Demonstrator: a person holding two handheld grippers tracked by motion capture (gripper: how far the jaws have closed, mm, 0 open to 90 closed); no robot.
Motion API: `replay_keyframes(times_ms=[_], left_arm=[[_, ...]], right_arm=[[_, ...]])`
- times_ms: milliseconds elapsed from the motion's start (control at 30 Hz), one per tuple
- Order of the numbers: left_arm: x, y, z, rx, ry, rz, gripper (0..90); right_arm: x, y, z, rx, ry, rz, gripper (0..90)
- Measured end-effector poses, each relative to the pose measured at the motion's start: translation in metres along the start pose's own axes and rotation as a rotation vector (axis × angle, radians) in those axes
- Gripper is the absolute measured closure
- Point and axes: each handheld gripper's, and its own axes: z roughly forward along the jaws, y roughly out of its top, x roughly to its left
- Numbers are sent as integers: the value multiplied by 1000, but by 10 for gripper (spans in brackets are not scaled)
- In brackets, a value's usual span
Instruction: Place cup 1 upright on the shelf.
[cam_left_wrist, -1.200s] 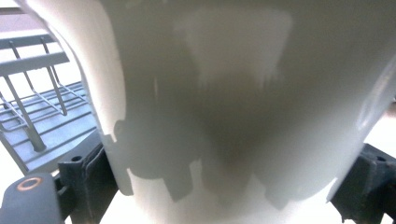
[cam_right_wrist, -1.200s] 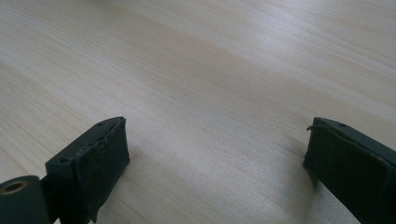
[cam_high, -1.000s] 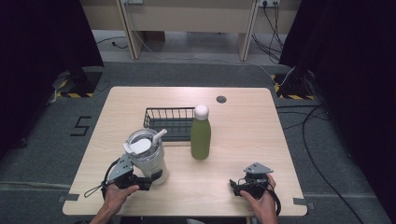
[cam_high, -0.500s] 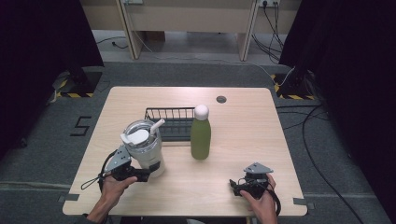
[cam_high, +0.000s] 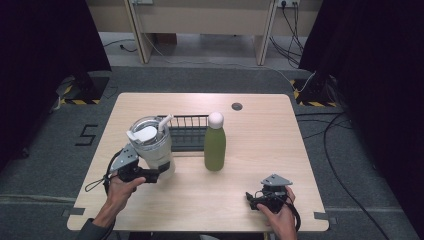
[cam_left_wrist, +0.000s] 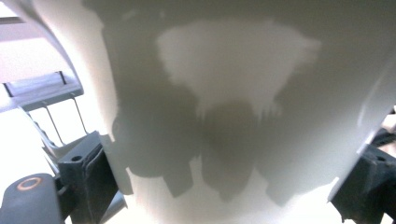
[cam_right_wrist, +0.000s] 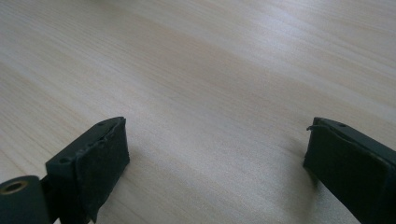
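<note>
high view, over a pale wooden table (cam_high: 310, 150): the left tool (cam_high: 145, 175) is clamped on the lower body of a white lidded tumbler (cam_high: 152, 150), a jaw on either side, gripped low, likely so the lid and its upright straw (cam_high: 164, 122) stay clear. the tumbler looks tipped slightly back toward the hand and raised a little off the table, though whether its base is truly clear cannot be told. in the left gripper view the tumbler's white wall (cam_left_wrist: 224, 93) sits pressed between the two dark pads (cam_left_wrist: 88, 172), with thin wires of the rack showing past its edge.

just behind the tumbler stands a black wire rack (cam_high: 187, 131), the tumbler's top overlapping its near left corner; the lift appears aimed at carrying the cup there, a judgement only. beside the tumbler, on the side away from the hand, a green bottle (cam_high: 215, 147) with a white cap stands upright against the rack's front, close enough to be knocked if the tumbler swings wide.

well apart from the tumbler, at the near edge, the right tool (cam_high: 262, 199) rests with its jaws spread wide and nothing between them, bare wood (cam_right_wrist: 210, 84) ahead of it, apparently parked in reserve.
</note>
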Motion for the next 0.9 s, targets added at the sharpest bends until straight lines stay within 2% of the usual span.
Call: replay_keyframes(times_ms=[367, 700, 900], left_arm=[[13, 20, 10, 5, 13, 14, 104], [26, 37, 17, 0, 12, -11, 105], [34, 49, 21, 1, 27, -2, 105]], right_arm=[[0, 0, 0, 0, 0, 2, 65], [0, 0, 0, 0, 0, 0, 64], [-1, 0, 0, -2, 0, -9, 65]])
